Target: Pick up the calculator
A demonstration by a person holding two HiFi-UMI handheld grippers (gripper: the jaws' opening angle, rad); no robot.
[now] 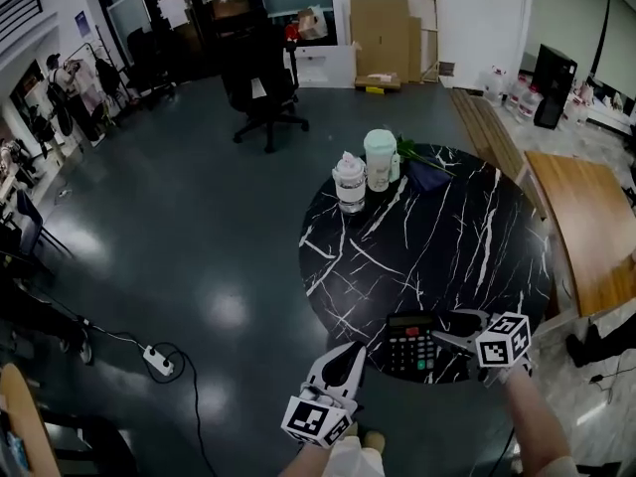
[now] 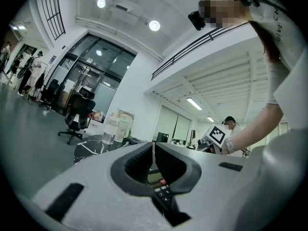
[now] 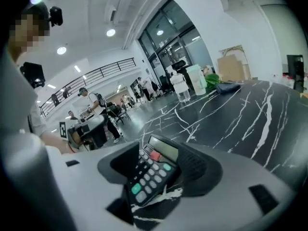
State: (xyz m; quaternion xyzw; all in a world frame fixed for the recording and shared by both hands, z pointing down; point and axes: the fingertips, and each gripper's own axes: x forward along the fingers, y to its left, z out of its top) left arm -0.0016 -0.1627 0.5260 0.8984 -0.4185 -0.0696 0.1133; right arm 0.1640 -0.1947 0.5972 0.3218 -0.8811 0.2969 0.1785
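Observation:
The black calculator [image 1: 410, 344] lies flat at the near edge of the round black marble table [image 1: 467, 237]. My right gripper [image 1: 449, 328] is open at its right side, jaws pointing left and down. In the right gripper view the calculator [image 3: 151, 170] lies between the wide jaws of that gripper [image 3: 161, 150], with gaps to both pads. My left gripper [image 1: 360, 348] hangs just off the table's near left edge, pointing at the calculator. In the left gripper view its pads [image 2: 153, 154] meet, and the calculator's keys [image 2: 162, 191] show below them.
A glass jar [image 1: 349, 183], a pale green cup [image 1: 379, 159], green leaves [image 1: 409, 151] and a dark cloth [image 1: 429, 174] stand at the table's far side. A wooden table [image 1: 588, 229] is at the right, an office chair [image 1: 260, 87] beyond, a power strip [image 1: 159, 362] on the floor.

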